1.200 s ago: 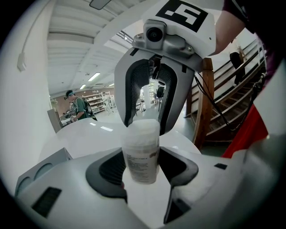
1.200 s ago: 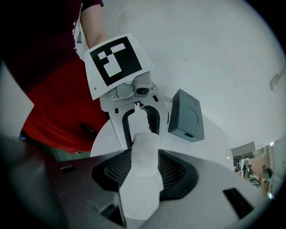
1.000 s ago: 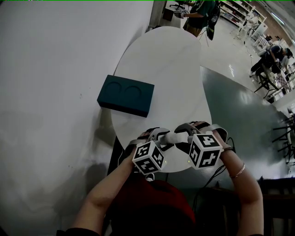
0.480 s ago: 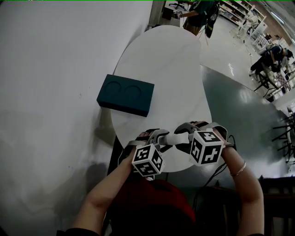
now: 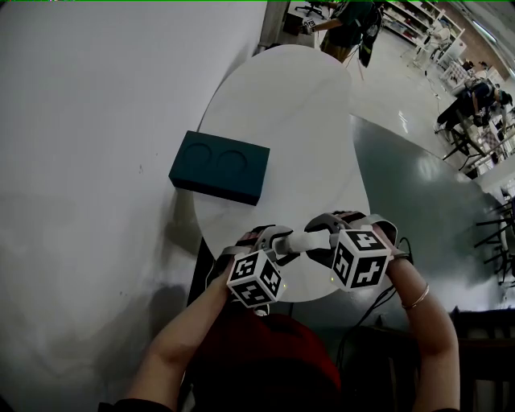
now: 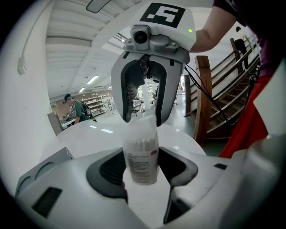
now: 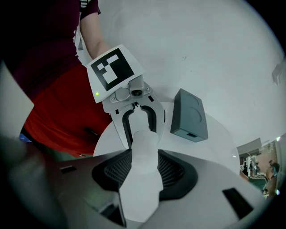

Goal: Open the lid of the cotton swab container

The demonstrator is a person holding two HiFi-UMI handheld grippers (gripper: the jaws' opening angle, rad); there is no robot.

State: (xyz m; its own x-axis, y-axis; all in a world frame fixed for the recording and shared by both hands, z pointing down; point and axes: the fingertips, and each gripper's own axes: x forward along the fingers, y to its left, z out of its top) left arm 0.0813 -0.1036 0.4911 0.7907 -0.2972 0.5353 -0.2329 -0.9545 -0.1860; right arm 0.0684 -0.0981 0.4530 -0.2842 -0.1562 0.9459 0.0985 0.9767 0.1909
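Since a second ago, only a small shift of the left gripper down and to the left; right gripper almost in the same place. Clamped between the two, over the near edge of the white oval table: the cotton swab container, lying level, labelled end tight in the left jaws, other end tight in the right jaws. Cannot tell if the lid is loose. At the table's left edge, well apart from the grippers, a dark teal box with two round hollows. Around, a plain white wall, a glossy grey floor, far shelves, a person in green, a wooden staircase.
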